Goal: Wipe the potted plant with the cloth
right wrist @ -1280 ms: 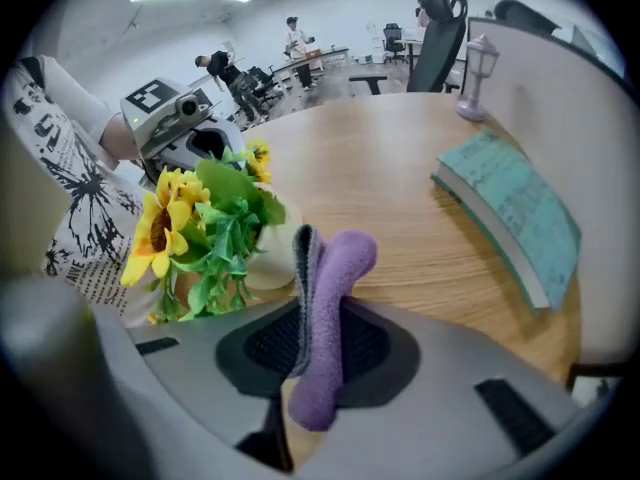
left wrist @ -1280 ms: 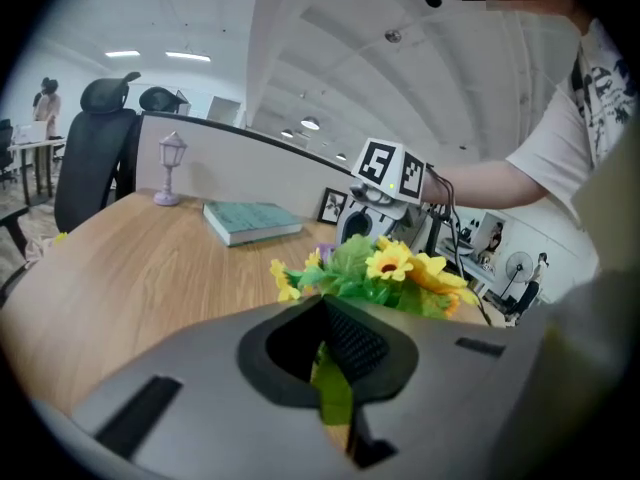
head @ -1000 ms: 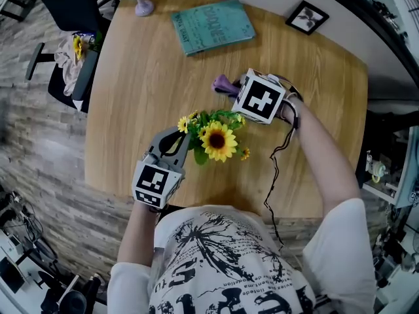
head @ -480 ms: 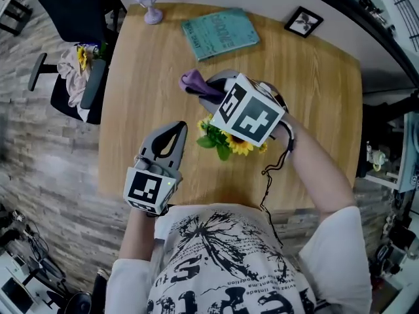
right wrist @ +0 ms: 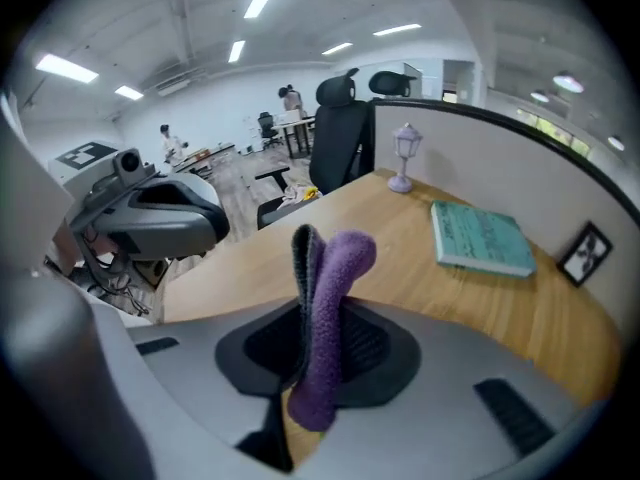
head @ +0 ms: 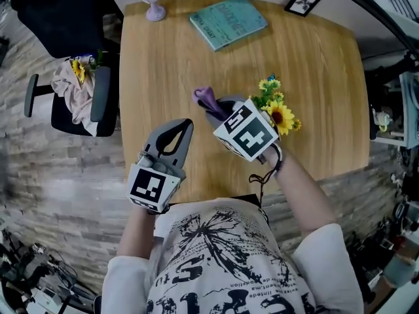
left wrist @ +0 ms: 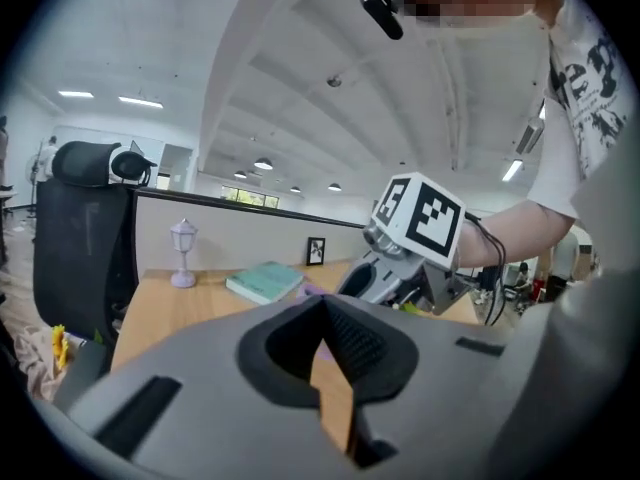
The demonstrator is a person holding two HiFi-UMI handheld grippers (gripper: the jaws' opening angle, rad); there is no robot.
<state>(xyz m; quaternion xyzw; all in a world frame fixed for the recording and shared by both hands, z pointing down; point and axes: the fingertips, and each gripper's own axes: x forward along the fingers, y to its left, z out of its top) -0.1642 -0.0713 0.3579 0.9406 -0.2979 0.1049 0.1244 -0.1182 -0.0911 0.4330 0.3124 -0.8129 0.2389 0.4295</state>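
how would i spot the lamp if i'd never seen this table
On the wooden table, go to the far left corner in the head view. There, left of the teal book, stands the lamp: a small lilac lantern on a foot, unlike the flat book and the black picture frame.

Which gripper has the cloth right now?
The right gripper, its jaws shut on the purple cloth; the left gripper is shut with nothing between its jaws.

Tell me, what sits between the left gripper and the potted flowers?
The right gripper, clamped on the purple cloth, sits between them, as the head view shows.
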